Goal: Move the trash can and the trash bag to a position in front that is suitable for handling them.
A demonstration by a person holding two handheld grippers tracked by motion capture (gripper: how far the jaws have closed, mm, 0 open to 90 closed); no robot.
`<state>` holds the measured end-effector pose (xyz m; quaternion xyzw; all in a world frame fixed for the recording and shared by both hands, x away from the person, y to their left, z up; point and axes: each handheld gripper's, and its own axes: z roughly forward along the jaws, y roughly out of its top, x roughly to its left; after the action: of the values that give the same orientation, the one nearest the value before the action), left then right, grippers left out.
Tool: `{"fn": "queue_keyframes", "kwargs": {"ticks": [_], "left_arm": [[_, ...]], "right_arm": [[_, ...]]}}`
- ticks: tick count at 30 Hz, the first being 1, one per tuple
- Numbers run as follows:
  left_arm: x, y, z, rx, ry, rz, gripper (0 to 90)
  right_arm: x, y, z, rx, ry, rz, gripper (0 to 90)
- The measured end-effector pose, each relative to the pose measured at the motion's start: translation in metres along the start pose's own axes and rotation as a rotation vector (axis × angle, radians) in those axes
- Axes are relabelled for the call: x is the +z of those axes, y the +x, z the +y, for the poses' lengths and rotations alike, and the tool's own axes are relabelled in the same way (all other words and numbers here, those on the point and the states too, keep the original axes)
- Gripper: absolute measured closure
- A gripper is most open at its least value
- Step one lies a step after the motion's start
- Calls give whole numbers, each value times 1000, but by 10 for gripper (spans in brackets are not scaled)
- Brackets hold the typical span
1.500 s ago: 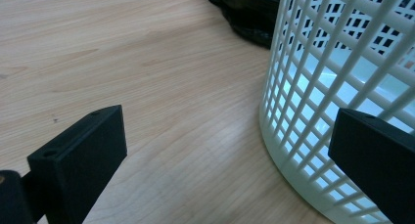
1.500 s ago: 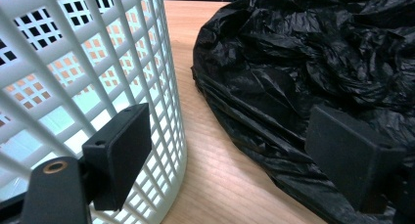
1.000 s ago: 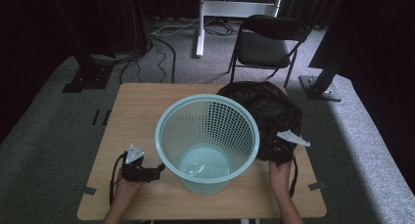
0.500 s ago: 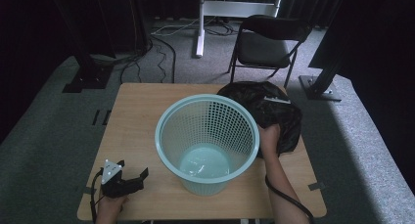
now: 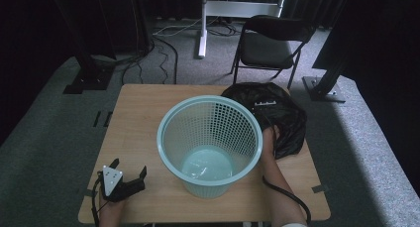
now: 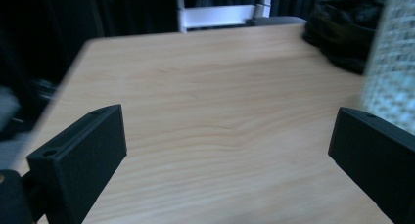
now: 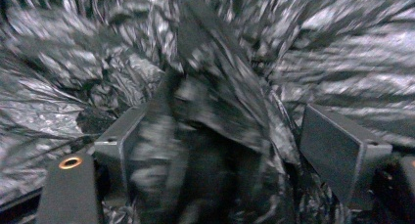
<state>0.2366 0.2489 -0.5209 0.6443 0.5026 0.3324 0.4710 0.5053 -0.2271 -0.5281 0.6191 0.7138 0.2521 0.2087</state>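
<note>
A light teal mesh basket (image 5: 233, 138) stands upright in the middle of the wooden table (image 5: 138, 118). Behind it to the right lies a crumpled black plastic bag (image 5: 287, 123). My right gripper (image 5: 263, 107) reaches over the bag from behind the basket. In the right gripper view a raised fold of the bag (image 7: 215, 101) stands between the jaws of my right gripper (image 7: 220, 131), which have just been closing but still leave a gap. My left gripper (image 5: 130, 167) rests open near the front left corner, and in its own view my left gripper (image 6: 225, 136) has bare wood between its jaws.
A black folding chair (image 5: 270, 43) stands behind the table, with cables and a white stand foot (image 5: 200, 48) on the grey carpet. In the left gripper view the basket (image 6: 391, 62) is at the right and the bag (image 6: 342, 33) beyond it.
My right hand has gone from the basket's front right side round behind it and into the black bag. My left gripper has pulled away from the basket toward the front left corner.
</note>
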Motion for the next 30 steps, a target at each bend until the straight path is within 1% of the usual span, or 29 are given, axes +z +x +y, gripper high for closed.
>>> {"fn": "queue_keyframes", "kwargs": {"ticks": [1,2,3,4,5,6,8,10,13,14,15,16,17,18,19,22,23,24,25,26,27,28,29,30], "left_arm": [[0,0,3,-92,90,-76,7],[0,0,3,-92,90,-76,7],[-1,1,3,-92,132,-132,7],[-1,1,3,-92,132,-132,7],[-2,1,3,-85,138,-161,6],[-5,2,5,-63,143,-186,6],[-9,2,7,-71,126,-224,6],[-10,3,8,-83,104,-246,7],[-9,3,8,-80,91,-246,7],[-9,2,8,-78,91,-254,7],[-9,1,8,-65,95,-260,7],[-9,1,8,-65,95,-260,7],[-8,-1,8,-41,107,-260,7],[-8,-2,7,-34,107,-256,7],[-8,-2,7,-34,107,-256,7],[-8,-2,7,-39,107,-258,7],[-8,-2,7,-39,107,-258,7],[-9,-1,7,-38,107,-251,7],[-9,-1,7,-41,104,-247,7],[-9,-1,7,-44,103,-253,7],[-9,-1,7,-47,99,-243,7],[-10,-1,7,-49,100,-250,7],[-10,-1,7,-49,100,-250,7],[-9,-1,7,-42,104,-239,7]], "right_arm": [[0,-3,-5,-4,4,8,239],[-2,-4,-8,-2,1,18,254],[-4,-6,-10,-9,0,24,257],[-4,-6,-10,-9,0,24,257],[-8,-9,-17,-27,-2,29,257],[-11,-11,-21,-34,-2,34,256],[-17,-15,-30,-54,-5,46,255],[-24,-19,-41,-64,-11,60,254],[-35,-24,-55,-86,-11,62,254],[-35,-24,-55,-86,-11,62,254],[-43,-27,-64,-90,-10,55,254],[-46,-29,-69,-95,-17,54,254],[-50,-31,-74,-96,-19,57,251],[-53,-33,-80,-89,-21,59,242],[-57,-35,-86,-83,-24,63,231],[-67,-39,-101,-84,-27,68,190],[-73,-39,-109,-91,-28,74,173],[-77,-40,-115,-99,-24,79,132],[-77,-40,-115,-99,-24,79,132],[-80,-41,-121,-103,-22,84,125],[-85,-43,-126,-112,-23,90,125],[-93,-45,-136,-119,-18,93,125],[-93,-45,-136,-119,-18,93,125],[-99,-47,-145,-129,-15,99,126]]}}
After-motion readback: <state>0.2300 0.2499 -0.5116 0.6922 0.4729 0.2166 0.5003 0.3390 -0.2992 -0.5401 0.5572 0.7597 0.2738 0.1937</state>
